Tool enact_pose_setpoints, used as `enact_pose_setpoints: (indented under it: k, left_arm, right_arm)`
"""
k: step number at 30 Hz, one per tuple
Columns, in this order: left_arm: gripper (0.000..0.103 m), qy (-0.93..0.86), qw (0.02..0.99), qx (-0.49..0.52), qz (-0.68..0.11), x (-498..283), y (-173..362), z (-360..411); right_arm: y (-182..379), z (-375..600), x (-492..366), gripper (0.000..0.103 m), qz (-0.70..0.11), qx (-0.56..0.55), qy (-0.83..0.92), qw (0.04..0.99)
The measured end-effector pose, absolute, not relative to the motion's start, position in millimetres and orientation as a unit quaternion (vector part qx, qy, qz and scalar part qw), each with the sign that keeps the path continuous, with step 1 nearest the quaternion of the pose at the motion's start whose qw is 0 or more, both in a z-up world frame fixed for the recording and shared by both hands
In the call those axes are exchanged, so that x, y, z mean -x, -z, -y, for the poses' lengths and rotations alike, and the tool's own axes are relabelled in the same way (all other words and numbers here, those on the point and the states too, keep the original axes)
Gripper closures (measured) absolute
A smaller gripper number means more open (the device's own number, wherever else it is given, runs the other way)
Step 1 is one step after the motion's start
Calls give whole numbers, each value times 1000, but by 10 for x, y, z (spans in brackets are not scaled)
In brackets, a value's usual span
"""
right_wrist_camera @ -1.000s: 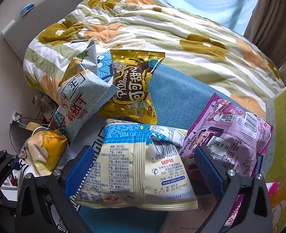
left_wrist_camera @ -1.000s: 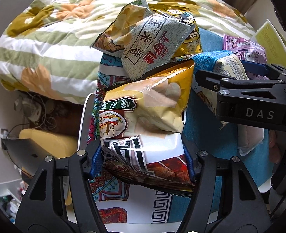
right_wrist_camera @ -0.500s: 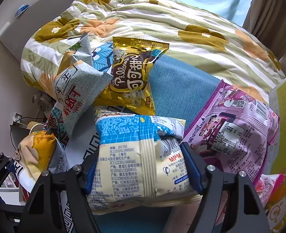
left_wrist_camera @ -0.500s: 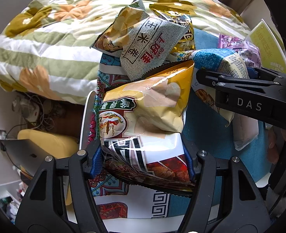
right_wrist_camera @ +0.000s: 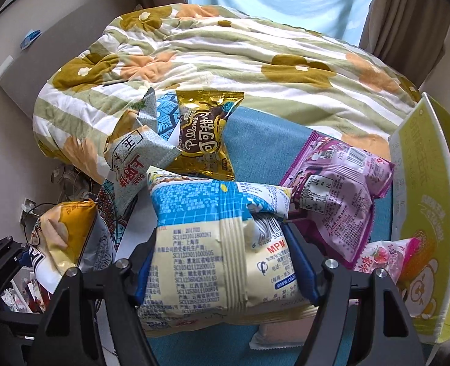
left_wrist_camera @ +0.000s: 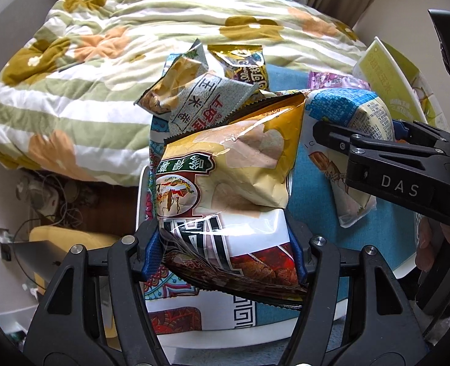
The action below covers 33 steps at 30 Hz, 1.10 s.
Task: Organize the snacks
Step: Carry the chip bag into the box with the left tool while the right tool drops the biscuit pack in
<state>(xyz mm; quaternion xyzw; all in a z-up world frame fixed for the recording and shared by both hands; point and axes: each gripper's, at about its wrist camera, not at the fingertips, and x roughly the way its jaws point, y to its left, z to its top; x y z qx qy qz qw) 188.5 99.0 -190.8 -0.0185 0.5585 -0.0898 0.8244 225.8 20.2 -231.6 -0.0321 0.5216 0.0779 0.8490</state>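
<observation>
Moved since earlier frame: both bags sit higher off the bench; the right tool's jaws have just been closing and now pinch the blue-and-cream bag that lay between open pads a moment ago; more of the quilt and window shows in both views.
Left tool: closed on the yellow chip bag, blue pads pressing its lower, crumpled end from both sides.
Yellow chip bag: held up with its serrated top edge pointing away, hanging over the patterned white tray near the bench's left edge.
Right tool: gripping the blue-and-cream bag, pads squeezed into its sides near the back seam.
Blue-and-cream bag: barcode side up, above the blue bench; in the left wrist view it shows beside the yellow chip bag, just apart.
Grey-green bag: lying on the tray, overlapping the gold cocoa bag.
Gold cocoa bag: flat, half on the tray, half on the blue cover.
Purple bag: on the bench, right of the held bag, label side up.
Pink candy packet: touching the yellow-green carton at the right edge.
Quilt: flowered, striped, on the bed behind the bench.
Person: part of a hand visible behind the right tool's frame.
</observation>
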Motion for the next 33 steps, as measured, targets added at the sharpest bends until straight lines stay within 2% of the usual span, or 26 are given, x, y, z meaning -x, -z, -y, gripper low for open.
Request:
enact_pose_setpoints:
  k: [17, 26, 33]
  left_arm:
    - [42, 214, 861, -18, -461, -2146, 911, -216]
    - [41, 241, 872, -22, -426, -2347, 531, 972]
    - [41, 238, 867, -28, -436, -2698, 613, 2089]
  right_arm:
    - [1260, 629, -1639, 33, -428, -39, 43, 902]
    - [909, 1666, -1505, 33, -388, -51, 88, 916]
    - [886, 2572, -1569, 33, -387, -52, 88, 916]
